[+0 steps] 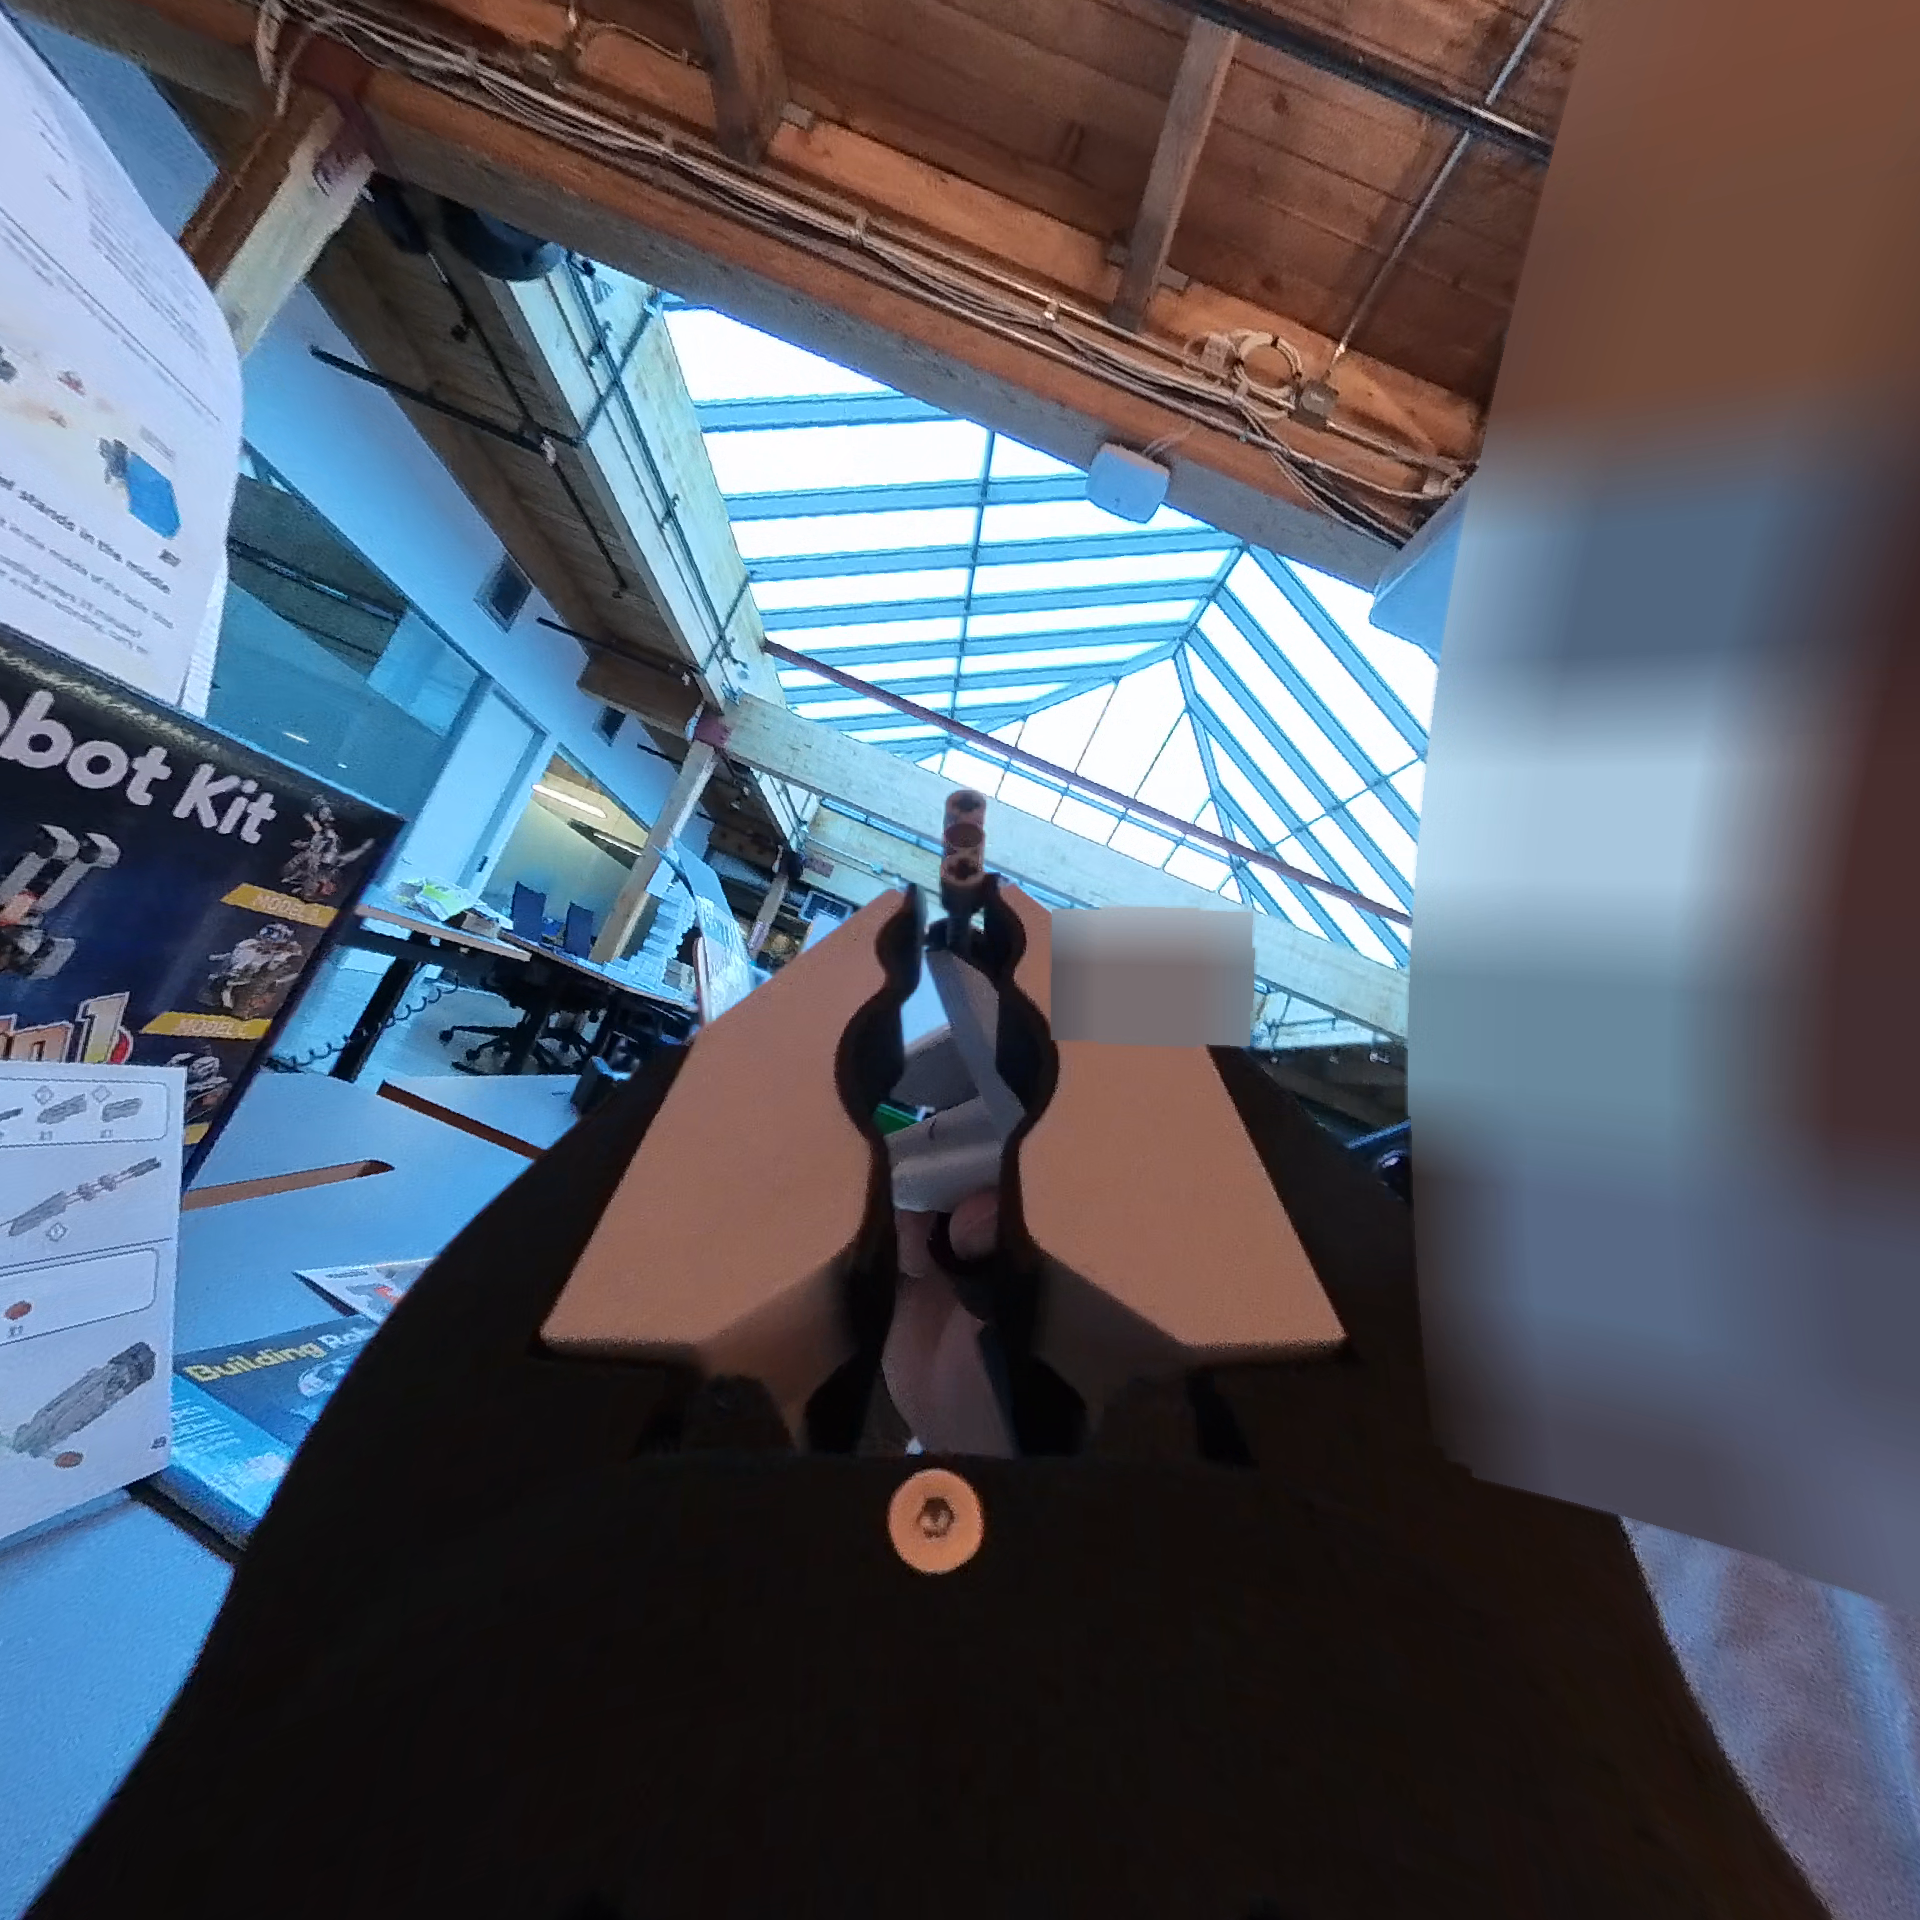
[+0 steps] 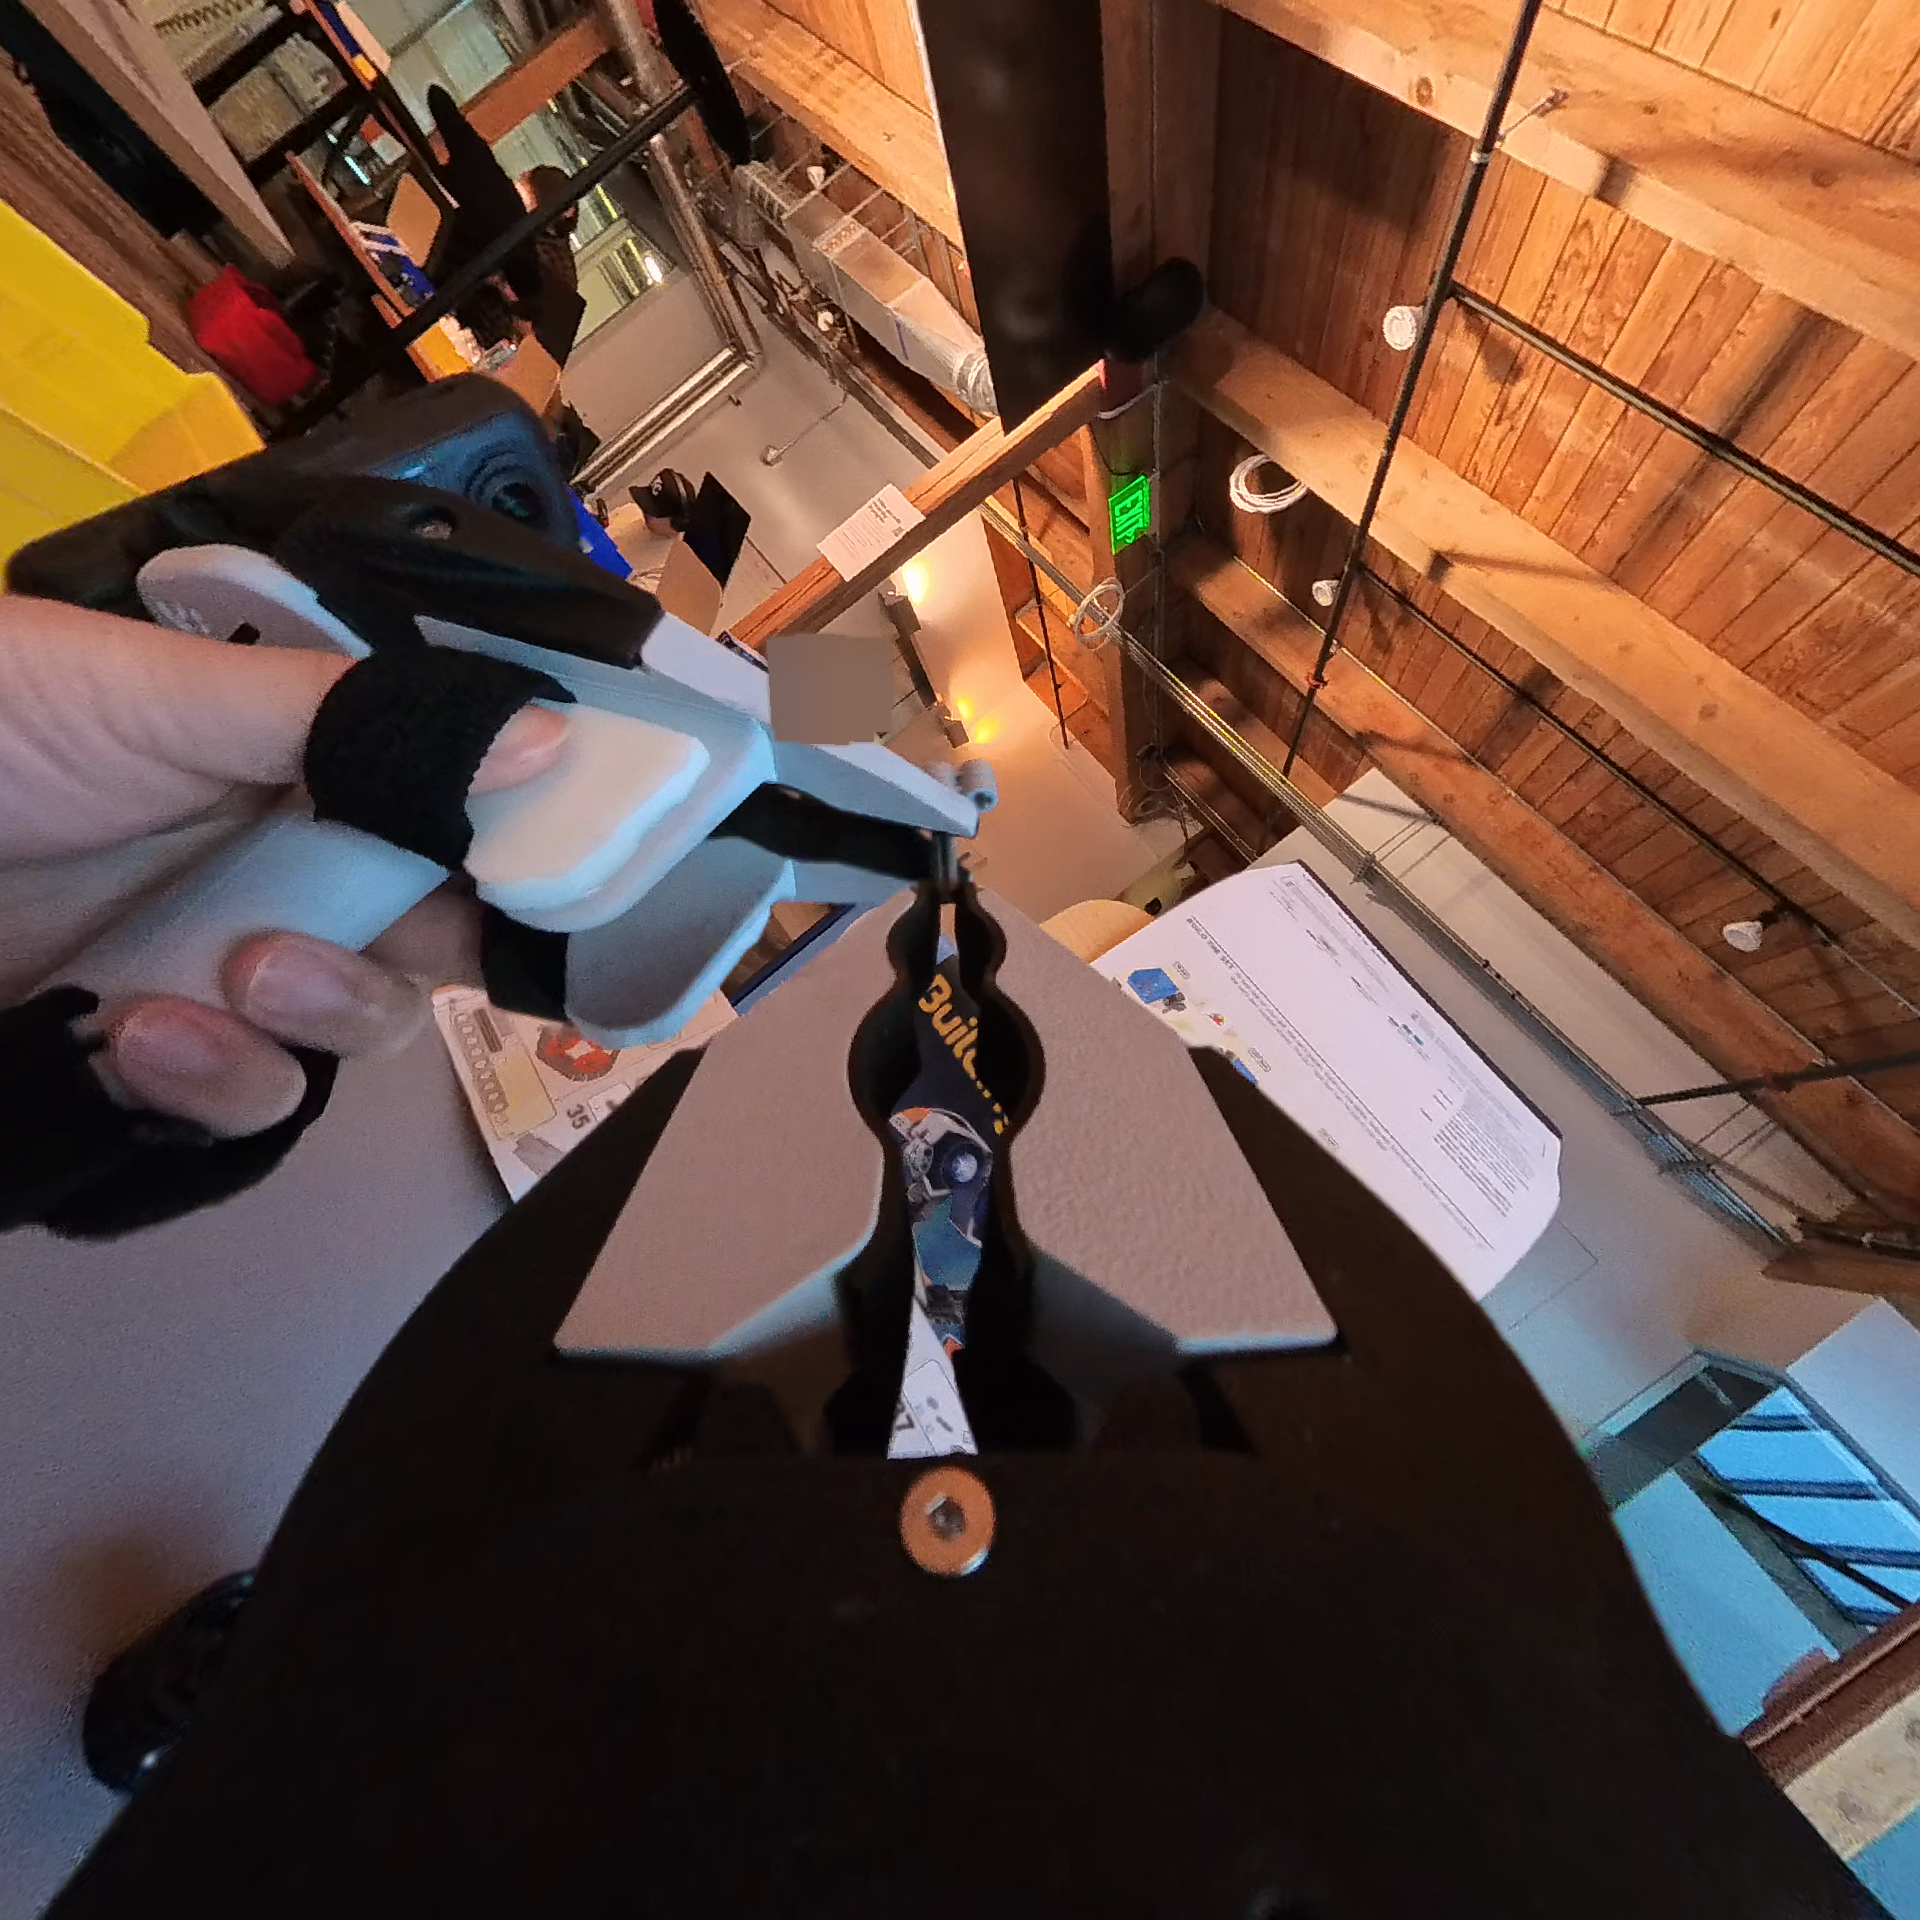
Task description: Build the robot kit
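— Grippers first: what has the left hand-held gripper point(image 1: 951, 896) got?

— Its jaws stand almost closed, and at the very tips they pinch a thin dark axle point(image 1: 961, 914) that carries a small dark connector piece point(image 1: 960, 840) with holes at its far end. That piece sticks up beyond the tips, against the skylight point(image 1: 997, 582).

— And the right hand-held gripper point(image 2: 948, 902)?

— Also nearly closed. Its tips meet the same thin dark axle point(image 2: 948, 868) from the near side, just under the left hand-held gripper's point(image 2: 951, 805) tips, which reach in from the left. Whether it truly clamps the axle or only touches it, I cannot tell.

— Who holds the left one?

— A person's hand point(image 2: 187, 831) in a black fingerless glove, at the left of the right wrist view, one finger through a black strap.

— What lies around?

— In the left wrist view, a dark kit box point(image 1: 177, 914) stands at the left, with a printed instruction sheet point(image 1: 83, 1278) near it and a blue booklet point(image 1: 249, 1392) on the pale counter point(image 1: 343, 1143). A white paper point(image 1: 104, 374) hangs above the box. In the right wrist view, a large white printed page point(image 2: 1351, 1049) lies to the right, beyond the gripper, and wooden ceiling beams point(image 2: 1558, 623) fill the far part.
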